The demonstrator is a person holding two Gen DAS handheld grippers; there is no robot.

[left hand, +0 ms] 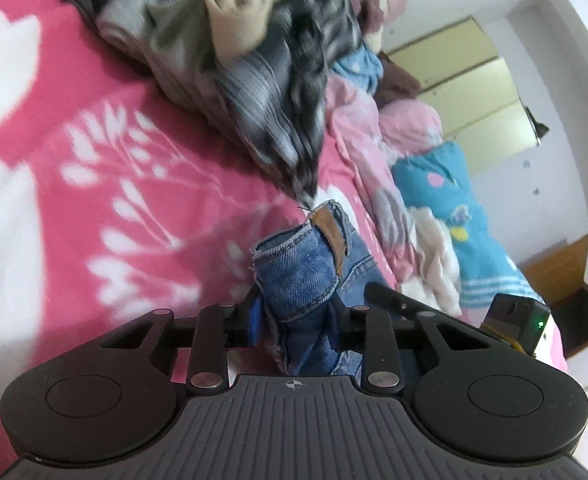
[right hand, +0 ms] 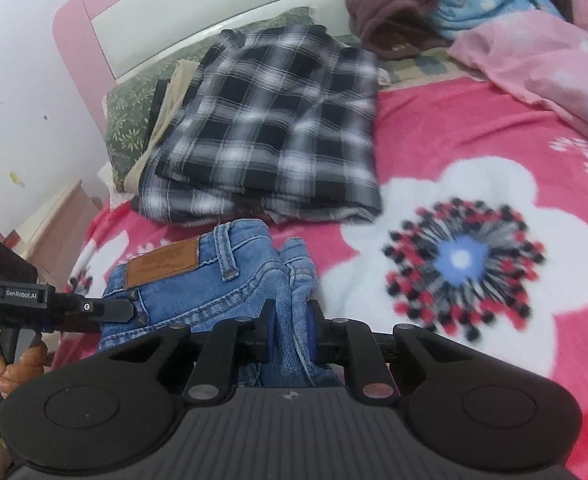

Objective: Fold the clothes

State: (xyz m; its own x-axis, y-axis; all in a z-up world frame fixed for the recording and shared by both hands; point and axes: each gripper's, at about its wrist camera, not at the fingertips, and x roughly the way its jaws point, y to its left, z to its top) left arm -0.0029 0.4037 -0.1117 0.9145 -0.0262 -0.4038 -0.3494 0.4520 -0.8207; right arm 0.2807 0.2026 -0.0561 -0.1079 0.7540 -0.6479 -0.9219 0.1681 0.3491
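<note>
Two grippers, left (left hand: 294, 312) and right (right hand: 289, 328), each pinch one pair of jeans (right hand: 213, 280) between nearly closed fingers.

"GenRobot.AI" on the left gripper (right hand: 131, 310) body.

Both views are evenly lit by soft, diffuse indoor light; no hard shadows and no glare. In the left wrist view the white wall (left hand: 474, 4) at 1 o'clock is the brightest area, near overexposed. Motion blur smears the clothes pile (left hand: 253, 64) at 12 o'clock and the bedspread (left hand: 105, 184) at 9 o'clock; the jeans (left hand: 298, 276) at centre stay sharp. In the right wrist view the plaid shirt (right hand: 273, 128) and the flower print (right hand: 462, 260) at 3 o'clock are blurred. Fisheye distortion bends the headboard (right hand: 197, 8) and room edges; corners vignette dark.
</note>
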